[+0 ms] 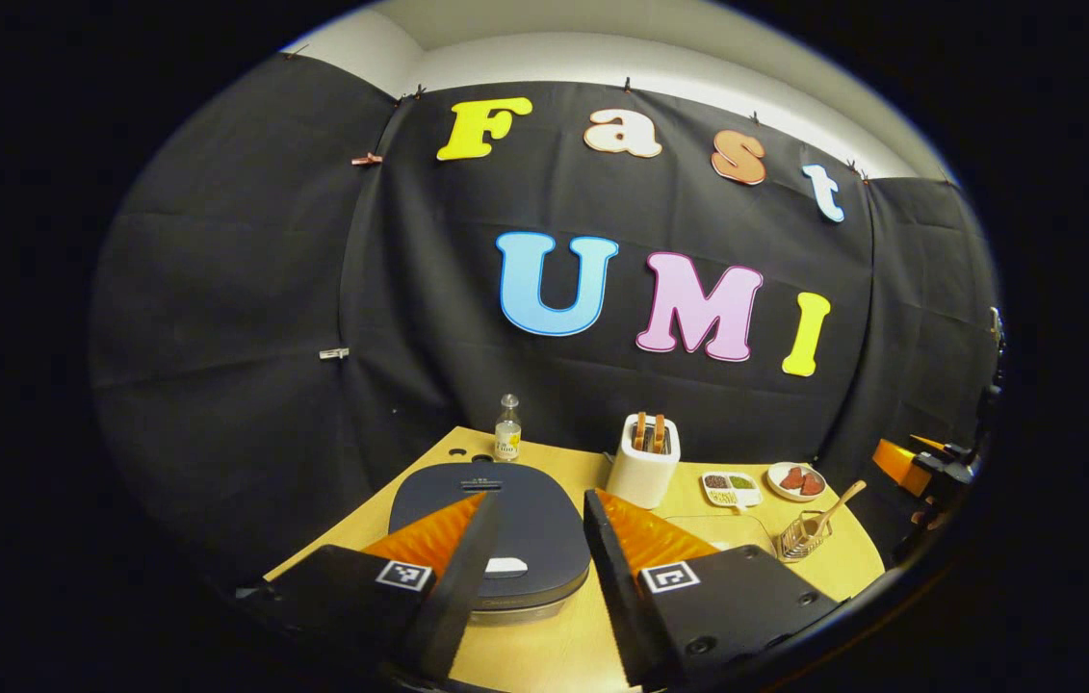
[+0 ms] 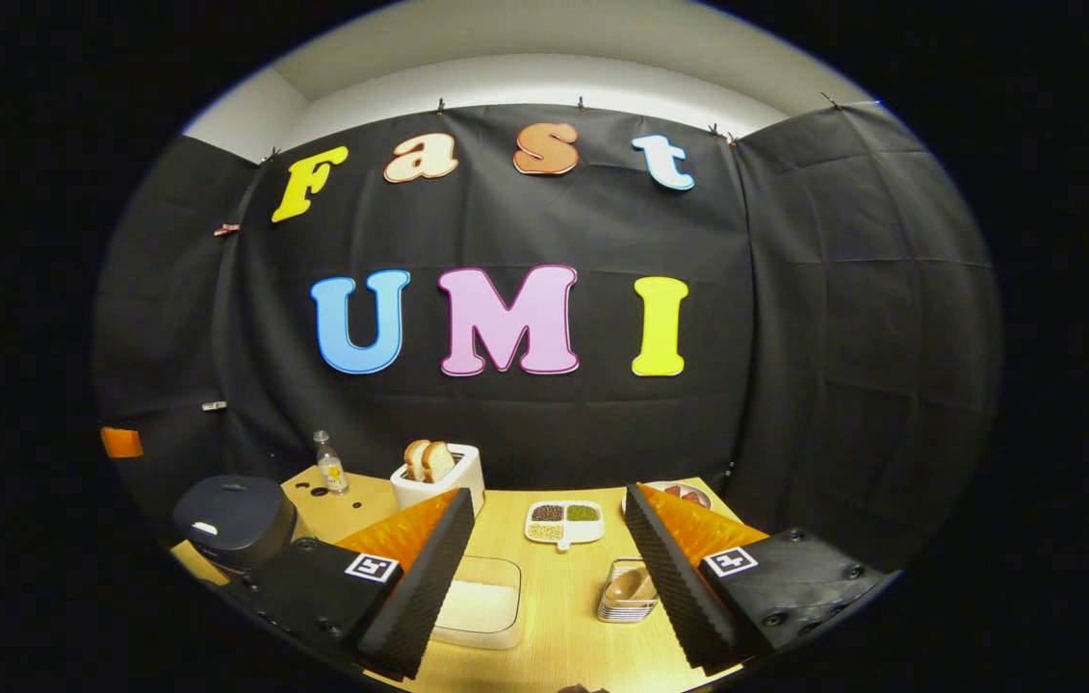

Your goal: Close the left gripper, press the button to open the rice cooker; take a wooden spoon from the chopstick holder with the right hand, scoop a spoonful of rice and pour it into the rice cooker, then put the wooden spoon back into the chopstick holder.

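Rice cooker point(image 1: 490, 534) sits shut on the desk point(image 1: 544, 645), just ahead of the left gripper point(image 1: 536, 539), whose jaws are spread wide. First step: those jaws must squeeze together, then push the button point(image 1: 506, 567). Right gripper point(image 2: 549, 549) jaws are spread too, near the wooden spoon point(image 1: 833, 508) in its chopstick holder point(image 1: 800, 539).

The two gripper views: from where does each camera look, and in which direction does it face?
Left gripper view: rides on the left gripper, above the table's left part, facing the closed rice cooker and back wall; its two open fingers show.
Right gripper view: rides on the right gripper, over the table's middle, facing the rice container and the chopstick holder with the wooden spoon; its two open fingers show.
Shared: rice cooker, toaster, bottle, divided dish.
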A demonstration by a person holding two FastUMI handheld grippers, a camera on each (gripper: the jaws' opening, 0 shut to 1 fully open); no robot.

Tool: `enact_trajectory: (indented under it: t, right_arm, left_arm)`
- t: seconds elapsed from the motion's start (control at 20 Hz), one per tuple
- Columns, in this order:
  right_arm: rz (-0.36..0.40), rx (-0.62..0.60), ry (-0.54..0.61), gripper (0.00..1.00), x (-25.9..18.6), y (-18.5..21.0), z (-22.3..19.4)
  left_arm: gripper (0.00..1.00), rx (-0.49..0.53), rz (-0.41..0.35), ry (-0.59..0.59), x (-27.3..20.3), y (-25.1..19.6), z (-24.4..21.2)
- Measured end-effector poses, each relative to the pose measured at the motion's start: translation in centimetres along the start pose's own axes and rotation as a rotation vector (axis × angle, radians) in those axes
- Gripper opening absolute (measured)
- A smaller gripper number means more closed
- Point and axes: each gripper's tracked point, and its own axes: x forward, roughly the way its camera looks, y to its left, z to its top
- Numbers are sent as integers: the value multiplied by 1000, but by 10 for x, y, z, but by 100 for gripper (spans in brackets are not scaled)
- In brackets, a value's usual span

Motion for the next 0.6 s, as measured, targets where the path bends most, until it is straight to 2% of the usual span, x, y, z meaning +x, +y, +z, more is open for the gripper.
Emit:
enact_trajectory:
  t: [0.25,0.3,0.4,0.45,0.6]
  right_arm:
    - [8,19,-19,99,8,-2,5]
    - [5,17,-22,99,9,-5,4]
    - [-7,9,-25,99,7,-13,3]
    - [-17,8,-23,99,5,-18,0]
    - [-53,25,-7,99,0,-35,-8]
  left_arm:
    - [43,-41,-6,60,17,20,-13]
    - [27,-49,-5,77,22,26,-19]
    - [13,-71,-4,124,33,32,-31]
    - [8,-83,-5,149,40,34,-38]
    - [6,-88,-16,213,60,34,-62]
